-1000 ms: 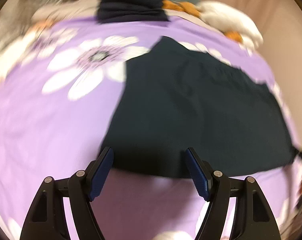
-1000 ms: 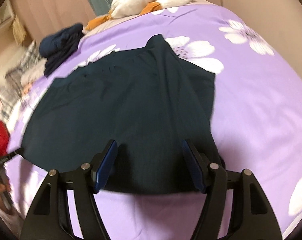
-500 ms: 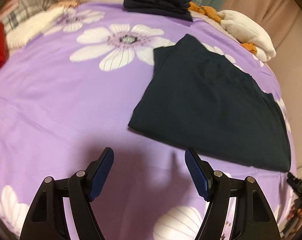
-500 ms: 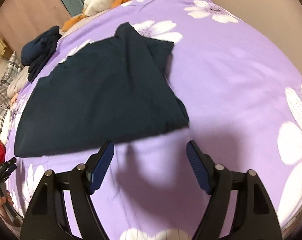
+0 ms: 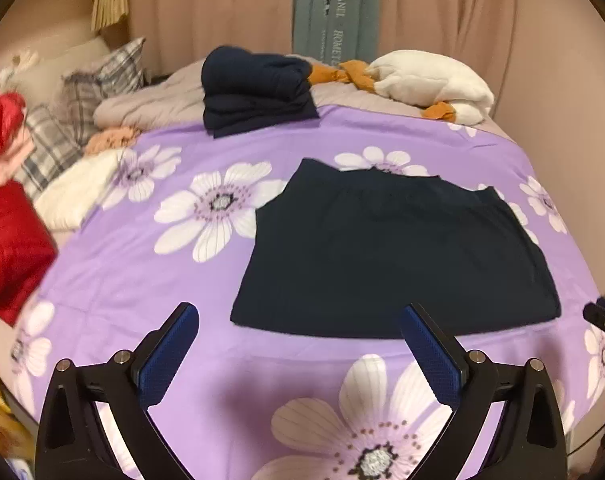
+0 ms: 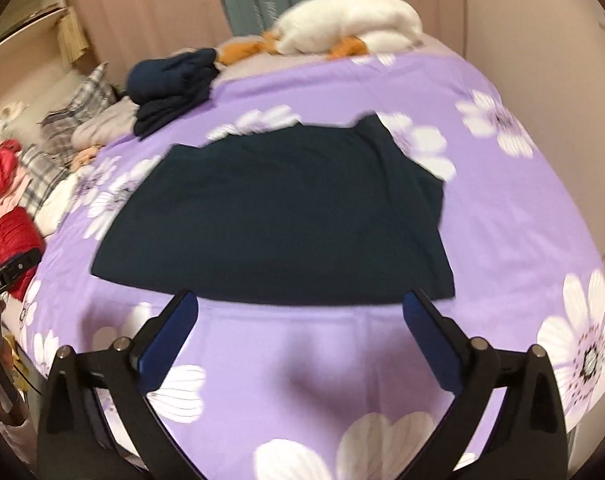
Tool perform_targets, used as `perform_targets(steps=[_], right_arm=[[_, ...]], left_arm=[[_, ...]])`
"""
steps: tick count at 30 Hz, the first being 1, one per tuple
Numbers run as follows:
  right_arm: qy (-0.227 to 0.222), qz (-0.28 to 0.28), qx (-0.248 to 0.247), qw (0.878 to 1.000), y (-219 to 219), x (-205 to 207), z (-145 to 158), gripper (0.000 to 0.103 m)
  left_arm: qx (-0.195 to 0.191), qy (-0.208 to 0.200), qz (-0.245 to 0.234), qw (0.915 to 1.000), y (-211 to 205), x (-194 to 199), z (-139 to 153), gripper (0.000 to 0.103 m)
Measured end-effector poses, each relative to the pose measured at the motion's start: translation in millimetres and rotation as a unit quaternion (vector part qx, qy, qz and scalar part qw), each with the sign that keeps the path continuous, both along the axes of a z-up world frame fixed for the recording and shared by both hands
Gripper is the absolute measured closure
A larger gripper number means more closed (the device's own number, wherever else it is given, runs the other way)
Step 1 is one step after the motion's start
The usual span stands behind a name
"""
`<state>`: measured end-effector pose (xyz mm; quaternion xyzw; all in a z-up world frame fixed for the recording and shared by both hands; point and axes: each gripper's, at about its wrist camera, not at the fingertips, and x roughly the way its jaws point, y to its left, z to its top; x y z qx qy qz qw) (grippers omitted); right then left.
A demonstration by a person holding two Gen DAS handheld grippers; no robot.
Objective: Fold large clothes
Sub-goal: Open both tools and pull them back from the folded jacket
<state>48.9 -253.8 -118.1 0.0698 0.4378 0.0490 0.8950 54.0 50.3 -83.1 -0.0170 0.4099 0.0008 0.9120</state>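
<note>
My left hand-held gripper (image 5: 298, 338): jaws opening, nothing between them, above bare bedspread.
My right hand-held gripper (image 6: 300, 330): jaws opening too, nothing held, near the garment's front edge.
Bedspread (image 5: 150, 280): purple, flowered, carrying everything.
Dark garment (image 5: 386, 256): lies flat just beyond both hand-held grippers, folded into a broad rectangle; I judge one or two folds remain.
Folded pile (image 5: 254, 88): dark clothes stacked at the far side, apparently finished.

Both wrist fisheyes look steeply down from above the near edge of the purple bed (image 5: 142, 272), the left view set nearer its left side, the right view (image 6: 502, 240) nearer its right, sharing the dark garment (image 5: 382, 248) (image 6: 286, 220) at mid-frame and the curtain along the top.
</note>
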Motion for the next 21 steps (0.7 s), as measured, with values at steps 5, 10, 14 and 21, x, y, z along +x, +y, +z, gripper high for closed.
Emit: perform_targets(steps=[5,10,14,21], right_arm=[[-0.019,0.016,-0.012,1.000,20,-4,36,0.000],[-0.030,0.008,-0.007,0.999,30,-6,73,0.000],[-0.043,0.010,-0.028,0.999,43,-7,103,0.000],[-0.071,0.034,-0.038,0.996,59,-17,152,0.000]], left_arm=[[0.019,0.005,-0.017,0.9997,-14,-2,30,0.003],[0.026,-0.004,-0.036,0.9990,-29,-8,64,0.001],[0.037,-0.027,-0.027,0.9986,-38,-11,94,0.001],[0.017,-0.042,-0.037,0.9983,-47,-11,124,0.001]])
